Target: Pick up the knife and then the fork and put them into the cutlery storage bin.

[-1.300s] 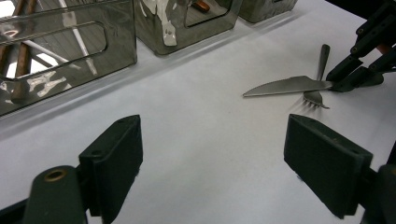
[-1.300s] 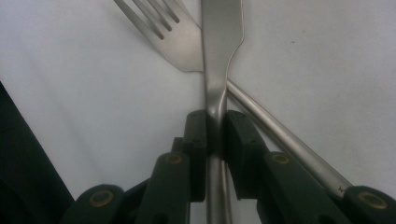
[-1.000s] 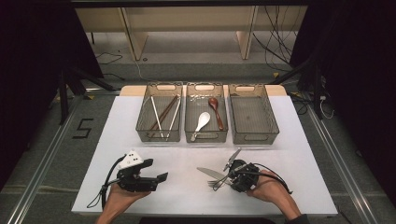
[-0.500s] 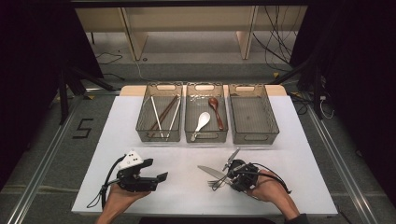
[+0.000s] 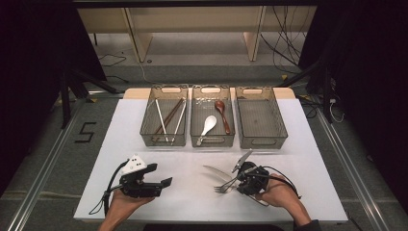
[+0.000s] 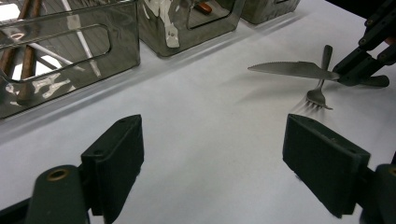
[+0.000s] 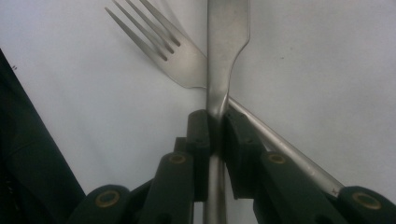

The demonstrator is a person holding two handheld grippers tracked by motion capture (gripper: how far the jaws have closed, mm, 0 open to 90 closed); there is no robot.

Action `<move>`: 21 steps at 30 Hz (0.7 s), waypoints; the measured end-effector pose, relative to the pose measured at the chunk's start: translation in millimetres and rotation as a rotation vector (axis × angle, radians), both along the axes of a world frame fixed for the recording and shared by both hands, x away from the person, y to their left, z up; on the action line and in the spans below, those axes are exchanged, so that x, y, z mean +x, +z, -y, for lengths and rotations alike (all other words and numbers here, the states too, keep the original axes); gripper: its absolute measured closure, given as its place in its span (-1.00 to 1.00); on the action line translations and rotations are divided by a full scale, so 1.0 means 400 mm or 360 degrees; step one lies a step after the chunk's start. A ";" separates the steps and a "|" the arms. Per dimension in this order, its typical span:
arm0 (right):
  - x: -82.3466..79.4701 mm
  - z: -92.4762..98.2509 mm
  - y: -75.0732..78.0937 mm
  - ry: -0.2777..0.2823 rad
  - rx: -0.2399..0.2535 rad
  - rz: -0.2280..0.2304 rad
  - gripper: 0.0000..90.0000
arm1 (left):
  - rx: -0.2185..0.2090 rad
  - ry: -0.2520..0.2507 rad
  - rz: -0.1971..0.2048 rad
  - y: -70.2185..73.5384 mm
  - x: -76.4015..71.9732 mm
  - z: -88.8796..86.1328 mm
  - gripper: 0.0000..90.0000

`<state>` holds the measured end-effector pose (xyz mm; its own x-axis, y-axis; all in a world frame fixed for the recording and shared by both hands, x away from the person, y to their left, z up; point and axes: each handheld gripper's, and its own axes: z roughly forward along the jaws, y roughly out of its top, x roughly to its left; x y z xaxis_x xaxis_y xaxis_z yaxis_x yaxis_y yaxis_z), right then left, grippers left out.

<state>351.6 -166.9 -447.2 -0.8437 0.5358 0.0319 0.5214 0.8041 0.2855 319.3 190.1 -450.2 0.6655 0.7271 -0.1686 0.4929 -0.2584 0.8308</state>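
My right gripper is at the front right of the white table, shut on a steel knife whose blade points left. In the right gripper view the pads pinch the knife at its neck, edge-on. A steel fork crosses beneath it, and I cannot tell whether the knife touches it. The fork lies on the table just in front of the knife. My left gripper is at the front left, open and empty. Its jaws stand wide apart in the left gripper view, with the knife and fork beyond.
Three clear bins stand in a row at the back of the table. The left bin holds chopsticks, the middle bin a white spoon and a brown spoon. Nothing lies in the right bin.
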 end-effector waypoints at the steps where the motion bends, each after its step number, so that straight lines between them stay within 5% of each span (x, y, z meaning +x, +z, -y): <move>1: -0.001 0.001 0.003 -0.0008 0.0011 0.0017 0.81 | -0.0002 0.0000 0.0003 0.000 0.000 -0.001 -0.55; 11: 0.008 0.028 0.052 -0.0066 0.0191 0.0044 0.81 | -0.0019 0.0011 0.0011 0.002 0.000 -0.004 -0.55; 21: 0.052 0.060 0.121 -0.0150 0.0330 0.0147 0.81 | -0.0077 0.0046 0.0032 0.004 0.001 -0.012 -0.55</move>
